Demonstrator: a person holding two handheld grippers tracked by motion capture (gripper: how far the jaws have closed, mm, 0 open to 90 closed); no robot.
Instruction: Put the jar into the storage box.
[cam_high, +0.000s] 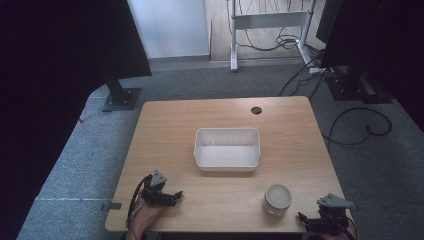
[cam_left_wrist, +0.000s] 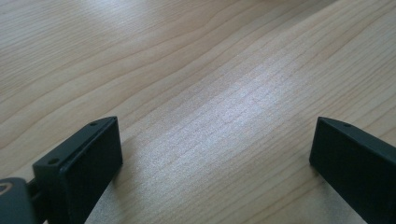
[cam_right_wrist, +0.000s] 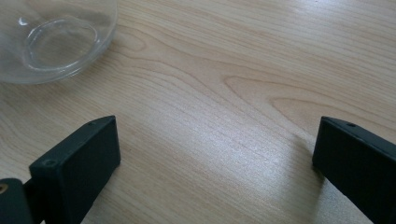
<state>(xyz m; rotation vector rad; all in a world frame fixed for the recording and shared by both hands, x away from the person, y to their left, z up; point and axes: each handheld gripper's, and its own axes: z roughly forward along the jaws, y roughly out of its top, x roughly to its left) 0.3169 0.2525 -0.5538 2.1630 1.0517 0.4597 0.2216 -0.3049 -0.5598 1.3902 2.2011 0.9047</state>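
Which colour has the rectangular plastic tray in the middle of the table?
White; the rectangular plastic tray shows best in the high view.

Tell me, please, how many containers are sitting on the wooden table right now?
2. A white rectangular plastic bin sits near the table's middle, and a clear glass bowl stands near the front edge, just left of the right tool. Nothing seems hidden.

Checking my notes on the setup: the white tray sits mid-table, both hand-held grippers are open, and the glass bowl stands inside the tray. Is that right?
Not quite. In the high view the glass bowl stands on the table outside the white tray, near the right hand-held gripper. The tray is mid-table; the left hand-held gripper and right are both open.
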